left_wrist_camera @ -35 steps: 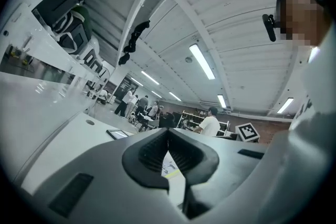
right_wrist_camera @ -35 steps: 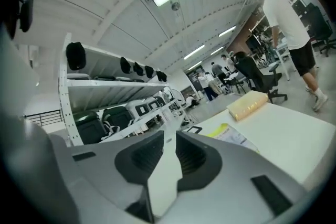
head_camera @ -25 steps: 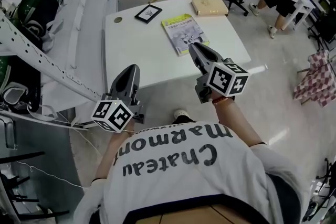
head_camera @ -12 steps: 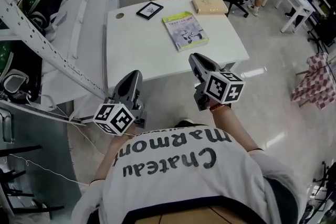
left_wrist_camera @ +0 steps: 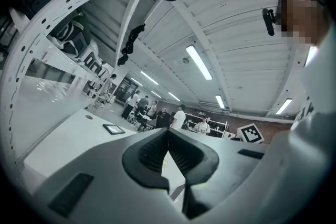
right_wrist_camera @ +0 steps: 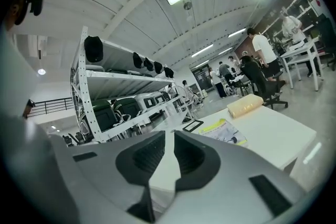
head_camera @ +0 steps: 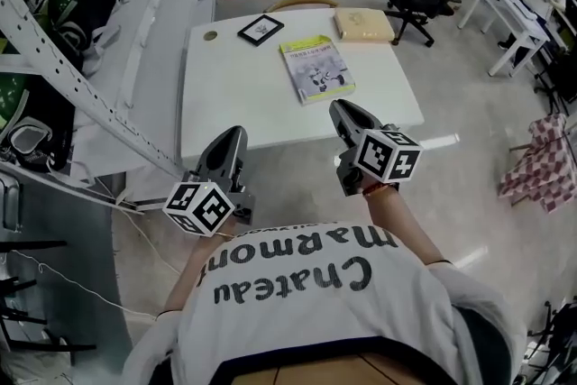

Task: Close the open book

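Book [head_camera: 317, 68]: flat on worktop [head_camera: 225, 99], right of centre, cover up, no open pages showing. Reads as already closed. Left tool [head_camera: 231, 138]: off the near edge, tips together, nothing held. Right tool [head_camera: 343, 111]: just short of the near edge, well apart from book, jaws a thin slit apart, empty. No contact with book from either. Nothing visibly left to do, bar confirming cover sits fully flat. Can't tell that from here.
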A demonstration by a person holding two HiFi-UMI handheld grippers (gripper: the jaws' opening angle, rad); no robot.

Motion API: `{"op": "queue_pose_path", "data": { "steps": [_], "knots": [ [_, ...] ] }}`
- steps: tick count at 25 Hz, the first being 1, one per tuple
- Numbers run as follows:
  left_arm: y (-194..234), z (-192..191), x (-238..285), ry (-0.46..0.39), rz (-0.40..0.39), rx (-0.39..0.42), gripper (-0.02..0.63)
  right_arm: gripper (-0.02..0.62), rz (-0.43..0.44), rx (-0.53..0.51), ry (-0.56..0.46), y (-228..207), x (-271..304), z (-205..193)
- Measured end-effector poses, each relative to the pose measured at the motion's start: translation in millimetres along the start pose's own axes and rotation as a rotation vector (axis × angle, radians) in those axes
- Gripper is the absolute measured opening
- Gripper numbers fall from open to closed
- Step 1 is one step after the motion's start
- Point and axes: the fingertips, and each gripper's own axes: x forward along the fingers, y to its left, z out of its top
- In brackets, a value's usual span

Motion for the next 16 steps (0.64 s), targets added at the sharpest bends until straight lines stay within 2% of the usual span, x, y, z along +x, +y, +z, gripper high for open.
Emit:
{"op": "queue_pose_path", "data": {
  "steps": [16],
  "knots": [
    [-25,-14,34,-0.009,0.047,-0.008,0.023,0.068,0.052,-0.022,0.012,-35,-8,30]
  ]
}}
